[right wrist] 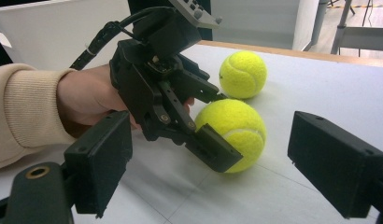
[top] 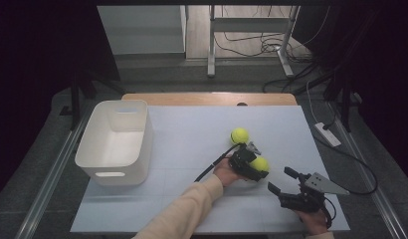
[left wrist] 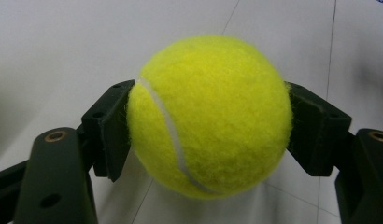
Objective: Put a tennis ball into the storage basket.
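Left gripper is clamped on a tennis ball, one black pad seated on each side at the widest girth, the white seam curving down the near face between them. The ball is judged light, springy and felt-covered: the nap should give the pads good purchase, but the round shape would let it squirt out if the hold were taken above or below the middle, so the present grip across the equator is judged the sound one, with moderate squeeze only. In the right gripper view the ball rests low, at or just touching the white worktop; contact cannot be told for certain. The left hand, in a cream sleeve, is laid low and reaches forward and to the right across the worktop, cable trailing back. A second tennis ball lies just beyond, apart from the held one. A white storage bin stands well apart at the left edge. The right gripper is held near the front right corner, jaws apart, empty, aimed toward the left gripper.
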